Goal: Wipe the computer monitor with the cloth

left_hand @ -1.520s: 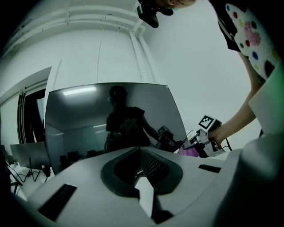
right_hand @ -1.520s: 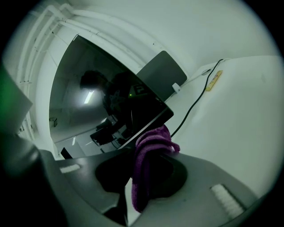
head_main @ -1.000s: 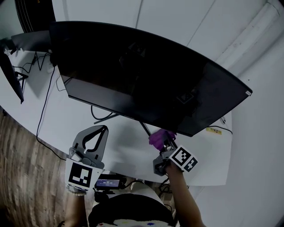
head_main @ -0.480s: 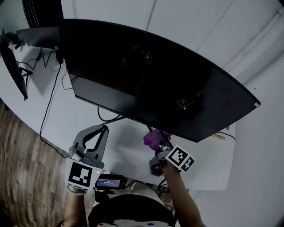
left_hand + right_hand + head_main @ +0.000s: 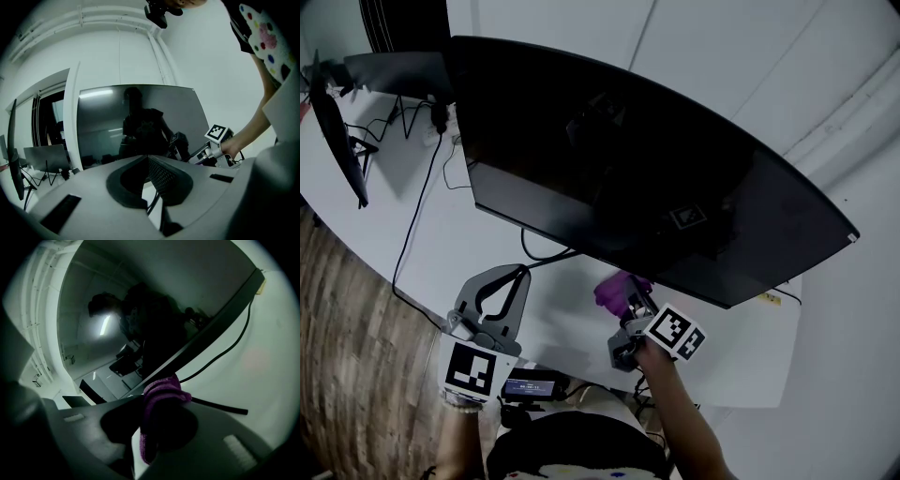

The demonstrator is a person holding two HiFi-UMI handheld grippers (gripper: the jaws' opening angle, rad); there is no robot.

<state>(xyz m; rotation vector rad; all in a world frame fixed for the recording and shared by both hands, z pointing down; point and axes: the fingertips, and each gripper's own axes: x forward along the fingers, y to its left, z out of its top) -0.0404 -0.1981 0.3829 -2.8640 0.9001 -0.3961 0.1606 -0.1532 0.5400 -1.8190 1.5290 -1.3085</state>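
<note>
The big black monitor (image 5: pixel 656 178) stands dark on the white desk (image 5: pixel 459 244) and reflects the room. My right gripper (image 5: pixel 630 302) is shut on a bunched purple cloth (image 5: pixel 612 289), held just under the monitor's lower edge, near its stand. In the right gripper view the cloth (image 5: pixel 161 394) bulges out between the jaws, right in front of the screen (image 5: pixel 140 319) and its bottom bezel. My left gripper (image 5: pixel 521 273) hovers low over the desk's front part, left of the cloth, its fingertips touching with nothing held. In the left gripper view it (image 5: pixel 146 159) faces the monitor (image 5: pixel 136 122).
A second, thinner monitor (image 5: pixel 337 141) stands at the far left with black cables (image 5: pixel 417 216) trailing across the desk. The stand leg (image 5: pixel 548 258) reaches out under the big screen. A small device with a lit display (image 5: pixel 530 384) sits at the desk's near edge. Wooden floor (image 5: pixel 347 328) lies left.
The right gripper has carried the cloth a little left and closer under the monitor's lower edge. The head view has shifted. The left gripper has stayed put.
</note>
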